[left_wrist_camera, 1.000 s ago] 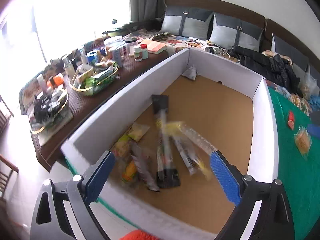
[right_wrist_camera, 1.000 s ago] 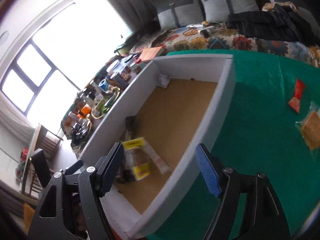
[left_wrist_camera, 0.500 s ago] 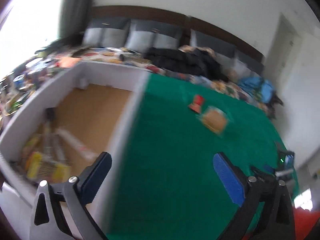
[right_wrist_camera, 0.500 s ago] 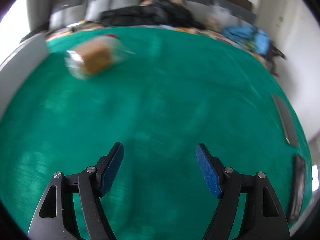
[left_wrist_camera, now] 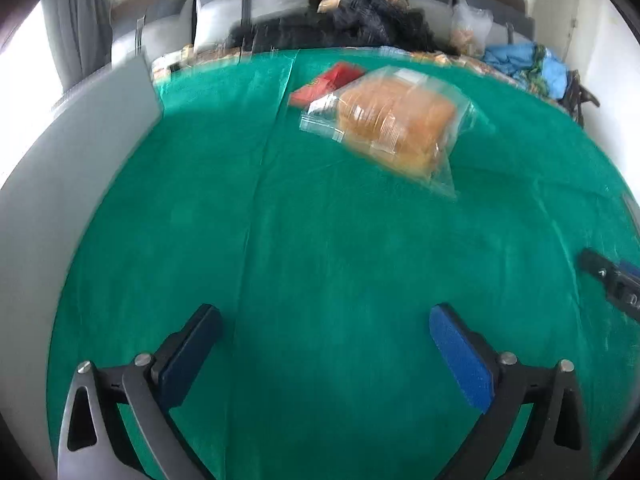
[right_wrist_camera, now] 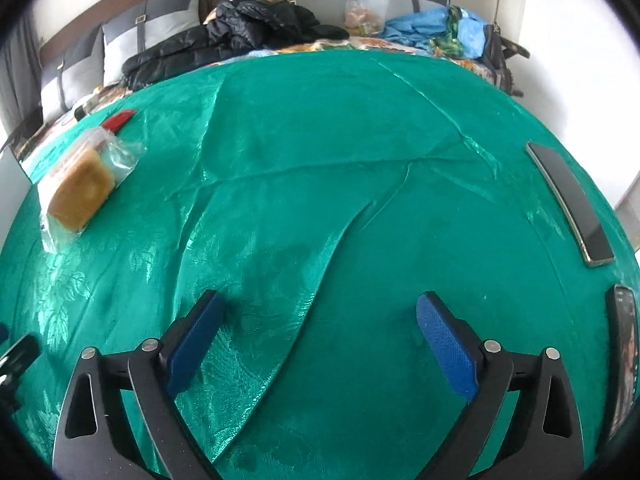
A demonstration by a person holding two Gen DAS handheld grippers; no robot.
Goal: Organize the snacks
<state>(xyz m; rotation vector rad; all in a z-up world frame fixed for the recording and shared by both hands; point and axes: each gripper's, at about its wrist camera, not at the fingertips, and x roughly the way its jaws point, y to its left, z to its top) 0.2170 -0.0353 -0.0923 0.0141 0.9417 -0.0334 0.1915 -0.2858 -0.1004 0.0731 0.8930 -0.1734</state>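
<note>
The bagged bread [left_wrist_camera: 394,128], a tan loaf in a clear plastic pouch, lies flat on the green cloth [left_wrist_camera: 320,248], with a small red packet [left_wrist_camera: 328,82] touching its far edge; these look like the snacks left to collect, and the white box wall [left_wrist_camera: 72,152] rising at the left edge of the left wrist view is presumably where they belong. The step in hand reads as the approach to the bread. To do it well, the left gripper [left_wrist_camera: 324,350] should travel forward and a little right until the loaf sits between the pads, then close across the loaf's narrower width and on the bread itself, not on the loose plastic flap [left_wrist_camera: 322,122], which would slip or let the load swing. A gentle squeeze is wise, since soft bread crushes easily. The left gripper's fingers are spread wide with nothing between them, and the bread lies well ahead of them, slightly to the right. The right gripper [right_wrist_camera: 318,338] is opening, its jaws far apart over bare cloth with nothing between them; from it the bread [right_wrist_camera: 80,190] sits far off to the left, so the left gripper is the better placed. Two dark phones [right_wrist_camera: 570,200] lie at the cloth's right edge, clear of the path.
</note>
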